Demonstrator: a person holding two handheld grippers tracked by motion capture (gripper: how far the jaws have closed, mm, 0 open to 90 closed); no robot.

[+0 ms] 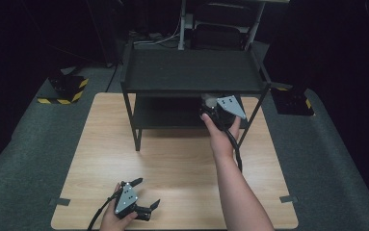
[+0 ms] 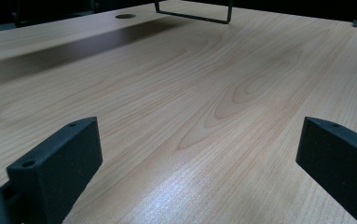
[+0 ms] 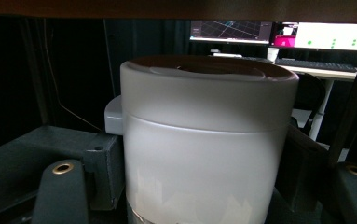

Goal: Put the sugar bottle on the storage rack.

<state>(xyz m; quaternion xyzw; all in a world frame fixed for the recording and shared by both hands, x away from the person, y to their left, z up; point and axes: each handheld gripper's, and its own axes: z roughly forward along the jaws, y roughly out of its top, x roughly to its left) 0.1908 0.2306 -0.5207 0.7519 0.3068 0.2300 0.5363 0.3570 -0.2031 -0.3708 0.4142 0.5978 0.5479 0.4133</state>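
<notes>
- We have the right gripper (image 1: 210, 107) clamped on a white jar (image 3: 204, 140); in the right gripper view its black jaws press on either side of the jar's body below the lid, and the jar stands upright between them.
- In the high view the jar (image 1: 210, 101) sits at the right front of the black shelf rack (image 1: 191, 72), just under the edge of the top shelf and over the lower one; whether its base touches the lower shelf we cannot tell.
- The top shelf's underside runs close above the lid in the right gripper view; we judge the clearance to be slight, so we should keep the jar level and low, moving it straight along the shelf without lifting.
- We should hold the wrist steady so the jar does not tilt; the body looks smooth and glossy, so we judge it could slip if the hold slackens early.
- The rack's right front leg stands near our right hand (image 1: 223, 137); we should steer between the legs and mind the trailing cable.
- The left gripper (image 1: 146, 195) rests near the front edge of the wooden table (image 1: 182, 163) with its jaws spread wide and nothing between them; it is well apart from the rack and can stay there.
</notes>
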